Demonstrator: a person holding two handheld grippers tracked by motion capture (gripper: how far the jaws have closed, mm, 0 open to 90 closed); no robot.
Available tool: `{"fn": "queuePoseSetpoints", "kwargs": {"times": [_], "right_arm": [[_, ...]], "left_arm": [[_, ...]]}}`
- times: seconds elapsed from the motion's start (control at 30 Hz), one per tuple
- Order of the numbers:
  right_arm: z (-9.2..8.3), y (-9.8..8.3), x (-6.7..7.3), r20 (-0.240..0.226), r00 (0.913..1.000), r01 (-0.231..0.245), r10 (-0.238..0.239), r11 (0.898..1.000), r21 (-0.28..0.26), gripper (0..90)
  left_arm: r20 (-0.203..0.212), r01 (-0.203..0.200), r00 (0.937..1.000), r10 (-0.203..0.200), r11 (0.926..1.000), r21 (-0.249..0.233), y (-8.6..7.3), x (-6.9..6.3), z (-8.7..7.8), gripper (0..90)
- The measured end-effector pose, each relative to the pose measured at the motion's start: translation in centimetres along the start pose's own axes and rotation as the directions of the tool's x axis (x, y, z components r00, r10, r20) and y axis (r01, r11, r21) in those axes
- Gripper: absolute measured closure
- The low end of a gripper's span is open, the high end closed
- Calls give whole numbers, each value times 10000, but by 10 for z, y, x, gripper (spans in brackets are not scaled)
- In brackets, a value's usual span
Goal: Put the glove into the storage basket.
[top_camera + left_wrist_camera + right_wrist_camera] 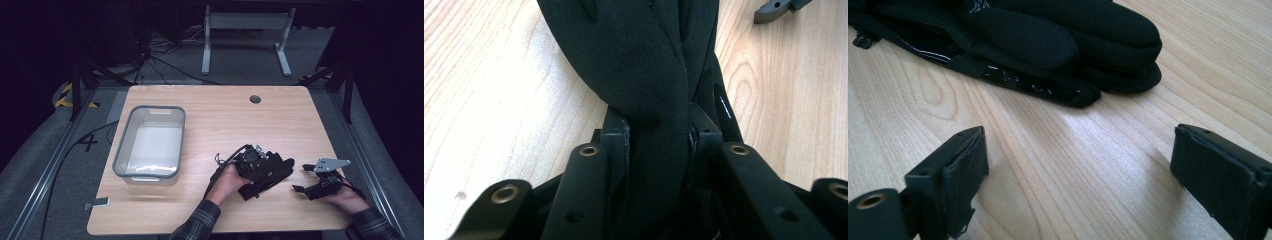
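The left hand-held gripper (658, 145) is pinching the black glove (644, 65) between its pads, and the glove is lying on the wooden desk (225, 120), right of the grey plastic bin (150, 142). The right hand-held gripper (1078, 170) is resting wide open and empty, just beside the glove's fingertips.

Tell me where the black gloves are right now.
In the high view the black gloves lie on the table's near right part, clamped in the left gripper, with the open right gripper just beside them.
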State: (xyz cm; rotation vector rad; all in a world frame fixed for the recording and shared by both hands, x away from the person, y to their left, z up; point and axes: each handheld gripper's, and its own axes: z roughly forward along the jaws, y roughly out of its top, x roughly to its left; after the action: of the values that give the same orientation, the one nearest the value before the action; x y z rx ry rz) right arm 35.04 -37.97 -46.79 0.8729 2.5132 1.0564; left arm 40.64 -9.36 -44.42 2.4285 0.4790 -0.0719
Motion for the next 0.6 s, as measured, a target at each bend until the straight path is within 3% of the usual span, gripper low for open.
{"fn": "queuePoseSetpoints", "kwargs": {"times": [0.4, 0.6], "right_arm": [[0, 0, 0, -1, 10000, 5, -5, 10000, 3, 90], [0, 0, 0, 7, 10000, 9, -9, 10000, -1, 89]], "left_arm": [[-118, 56, 9999, -55, 9999, 142, 8, -6, -16, 701], [-318, 290, 9991, -293, 9995, -125, 12, -5, -39, 701]]}}
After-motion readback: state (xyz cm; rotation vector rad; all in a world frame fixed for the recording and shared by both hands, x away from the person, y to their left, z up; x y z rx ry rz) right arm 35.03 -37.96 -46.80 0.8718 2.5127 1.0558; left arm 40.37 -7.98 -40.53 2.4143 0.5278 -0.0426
